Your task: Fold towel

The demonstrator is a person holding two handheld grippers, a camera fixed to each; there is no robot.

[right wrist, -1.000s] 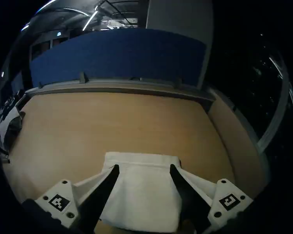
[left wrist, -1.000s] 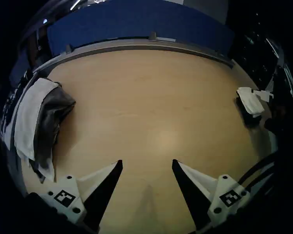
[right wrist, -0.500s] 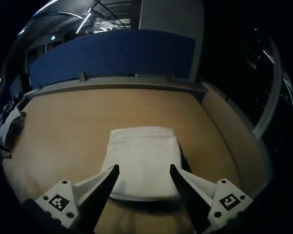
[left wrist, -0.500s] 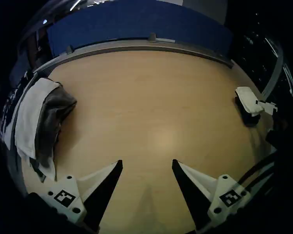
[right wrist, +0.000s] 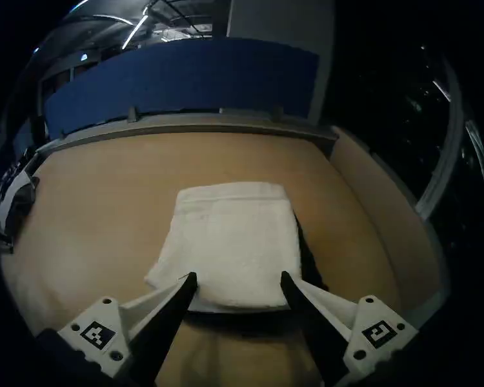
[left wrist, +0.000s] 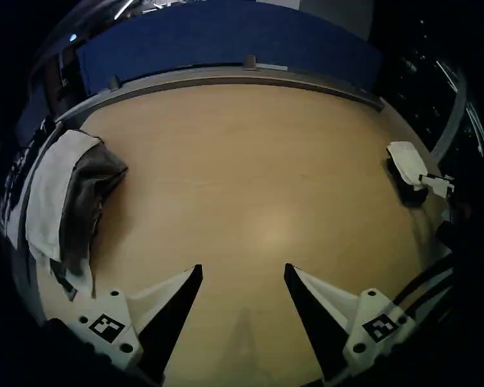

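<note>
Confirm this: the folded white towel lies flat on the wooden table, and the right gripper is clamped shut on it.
Wrong on the grip. The folded white towel does lie flat on the wooden table, but the right gripper is open, jaws wide apart; the right gripper view shows it.

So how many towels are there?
3. One folded white towel lies before the right gripper; a loose white towel and a grey towel are heaped together across the table. More may hide underneath.
</note>
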